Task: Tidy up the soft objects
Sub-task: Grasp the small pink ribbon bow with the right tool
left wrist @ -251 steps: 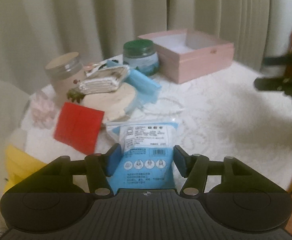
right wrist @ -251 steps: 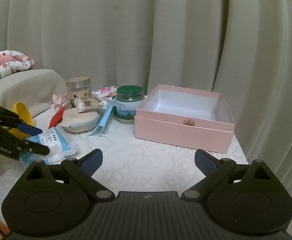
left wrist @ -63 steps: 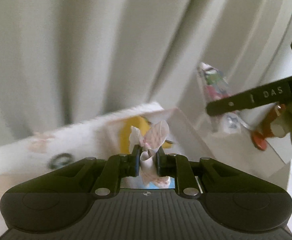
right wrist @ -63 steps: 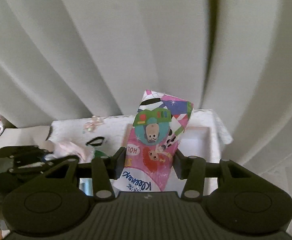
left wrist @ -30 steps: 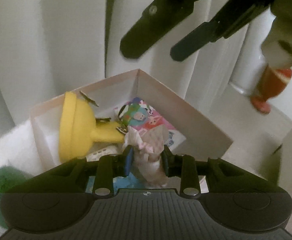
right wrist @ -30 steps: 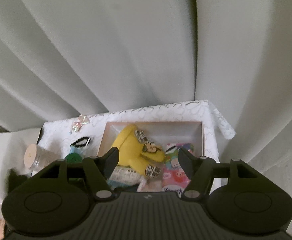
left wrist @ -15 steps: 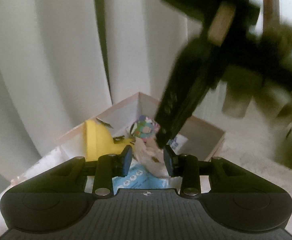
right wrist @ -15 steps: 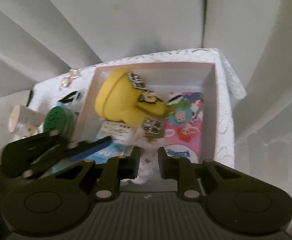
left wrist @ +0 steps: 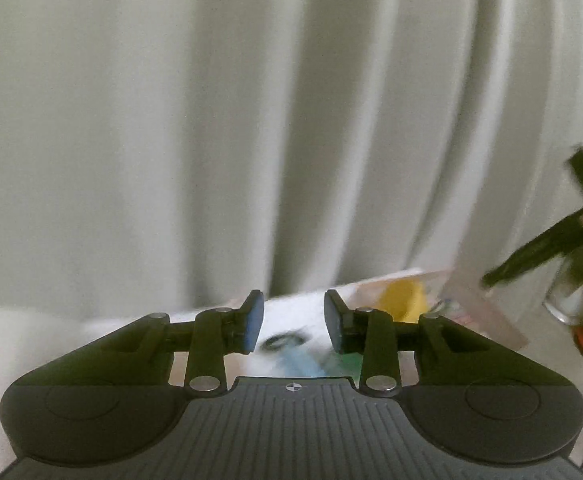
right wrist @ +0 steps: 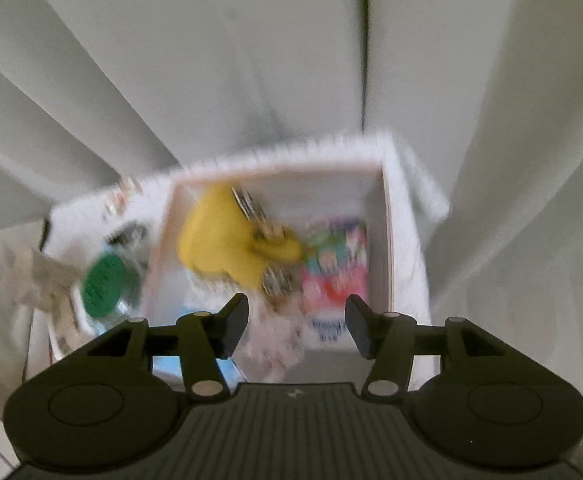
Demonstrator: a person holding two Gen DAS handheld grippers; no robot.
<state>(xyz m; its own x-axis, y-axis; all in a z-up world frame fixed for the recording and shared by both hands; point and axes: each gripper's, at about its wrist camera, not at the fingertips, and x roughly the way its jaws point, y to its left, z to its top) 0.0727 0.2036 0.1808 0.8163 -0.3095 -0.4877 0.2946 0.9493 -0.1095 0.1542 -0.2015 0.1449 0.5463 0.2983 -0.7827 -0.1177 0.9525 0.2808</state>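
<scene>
The right wrist view looks down into the pink box. In it lie a yellow soft shoe, a cartoon-print tissue pack, a pale blue packet and a pink-white fabric piece. My right gripper hovers over the fabric piece with its jaws opening and its pads off it. My left gripper is off to the left of the box, jaws closing slightly with nothing between them. The yellow shoe shows past its right finger. My right gripper appears at that view's right edge.
A green-lidded jar stands left of the box on the white lace tablecloth. Small items lie behind it, blurred. Pale curtains hang close behind the table. Both views are motion-blurred.
My left gripper pulled up and away to the left of the box, leaving the pink-white fabric piece inside. My right gripper's jaws narrowed over the box, then widened again.
</scene>
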